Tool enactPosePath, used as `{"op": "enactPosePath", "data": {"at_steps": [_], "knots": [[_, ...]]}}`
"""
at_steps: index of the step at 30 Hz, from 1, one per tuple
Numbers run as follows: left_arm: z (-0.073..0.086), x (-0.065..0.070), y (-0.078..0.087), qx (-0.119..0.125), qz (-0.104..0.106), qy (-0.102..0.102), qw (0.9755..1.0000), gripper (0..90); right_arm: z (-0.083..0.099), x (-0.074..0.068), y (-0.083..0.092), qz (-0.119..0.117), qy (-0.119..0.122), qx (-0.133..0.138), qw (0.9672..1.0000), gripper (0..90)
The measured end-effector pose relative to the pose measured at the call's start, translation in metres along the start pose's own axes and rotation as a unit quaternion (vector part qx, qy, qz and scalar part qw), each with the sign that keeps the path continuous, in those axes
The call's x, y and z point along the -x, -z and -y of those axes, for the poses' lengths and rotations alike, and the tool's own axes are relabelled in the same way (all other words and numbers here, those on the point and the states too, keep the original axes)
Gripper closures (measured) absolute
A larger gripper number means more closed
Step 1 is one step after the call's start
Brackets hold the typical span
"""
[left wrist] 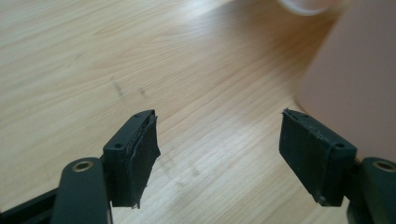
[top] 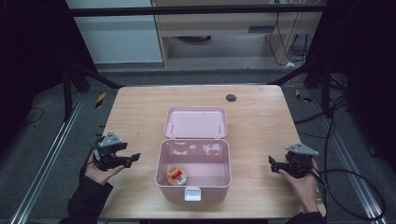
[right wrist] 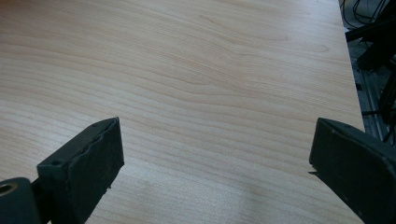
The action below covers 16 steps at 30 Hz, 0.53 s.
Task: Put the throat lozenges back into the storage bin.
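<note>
Wooden table (top: 261,116) holds an open pink box (top: 194,163) with a round yellow container (top: 177,176) inside. Left gripper (top: 133,157) and right gripper (top: 273,164) flank it, jaws spread, empty, seemingly ready to reach in.

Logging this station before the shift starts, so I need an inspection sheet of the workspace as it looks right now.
Surface: wooden table, with a dark round spot near the far edge.
Job's things: pink box at centre, lid open and tilted back; a small round item with a red label inside at front left; white latch at front.
Clutter: nothing seen.
Grippers: left gripper open, beside the box; right gripper open, over bare wood.
Cables: black cable loops from the right gripper off the table.
Surroundings: dark frame struts, a cabinet behind, grey floor.
</note>
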<state>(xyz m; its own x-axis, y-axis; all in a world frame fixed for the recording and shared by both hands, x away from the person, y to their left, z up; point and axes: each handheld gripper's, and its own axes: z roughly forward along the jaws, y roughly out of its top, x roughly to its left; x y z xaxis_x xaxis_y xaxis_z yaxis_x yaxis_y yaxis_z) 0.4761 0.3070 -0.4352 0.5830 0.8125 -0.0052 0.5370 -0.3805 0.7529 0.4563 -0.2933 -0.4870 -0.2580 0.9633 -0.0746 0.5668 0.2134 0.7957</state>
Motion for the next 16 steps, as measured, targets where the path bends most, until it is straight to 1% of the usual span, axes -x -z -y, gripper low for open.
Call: {"op": "enactPosePath", "data": {"at_steps": [1, 3, 4, 6, 7, 9, 11, 12, 13, 14, 16], "knots": [[0.005, -0.003, -0.001, 0.003, -0.006, 0.013, 0.9999, 27.1, 0.000, 0.000, 0.000, 0.001, -0.001, 0.000, 1.0000, 3.2], [0.010, -0.005, -0.003, 0.001, -0.016, 0.026, 0.9995, 26.6, 0.001, 0.000, -0.001, 0.002, -0.002, -0.001, 1.0000, 3.2], [0.013, -0.007, -0.002, 0.003, -0.024, 0.033, 0.9992, 26.2, 0.001, 0.000, -0.001, 0.001, -0.003, -0.001, 1.0000, 3.2], [0.019, -0.010, -0.002, 0.008, -0.030, 0.049, 0.9983, 26.3, 0.001, 0.000, -0.001, 0.003, -0.001, -0.002, 1.0000, 3.2], [0.022, -0.011, -0.002, 0.008, -0.039, 0.055, 0.9977, 26.1, 0.001, 0.000, -0.001, 0.002, -0.002, -0.003, 1.0000, 3.2], [0.027, -0.015, -0.002, 0.010, -0.052, 0.069, 0.9962, 26.0, 0.001, -0.001, -0.001, 0.002, -0.002, -0.003, 1.0000, 3.1], [0.032, -0.017, -0.002, 0.013, -0.070, 0.084, 0.9939, 25.6, 0.002, -0.001, -0.001, 0.003, -0.002, -0.005, 1.0000, 2.8], [0.034, -0.018, -0.001, 0.012, -0.073, 0.090, 0.9932, 25.6, 0.002, -0.001, -0.001, 0.003, -0.002, -0.005, 1.0000, 2.8], [0.036, -0.019, -0.001, 0.013, -0.075, 0.094, 0.9926, 25.1, 0.002, 0.000, -0.001, 0.003, -0.003, -0.006, 1.0000, 2.8], [0.038, -0.020, -0.001, 0.017, -0.084, 0.099, 0.9914, 25.0, 0.002, 0.000, -0.001, 0.004, -0.004, -0.006, 1.0000, 2.8], [0.041, -0.021, -0.002, 0.018, -0.097, 0.102, 0.9898, 25.0, 0.002, 0.000, -0.001, 0.004, -0.005, -0.006, 1.0000, 2.8]]}}
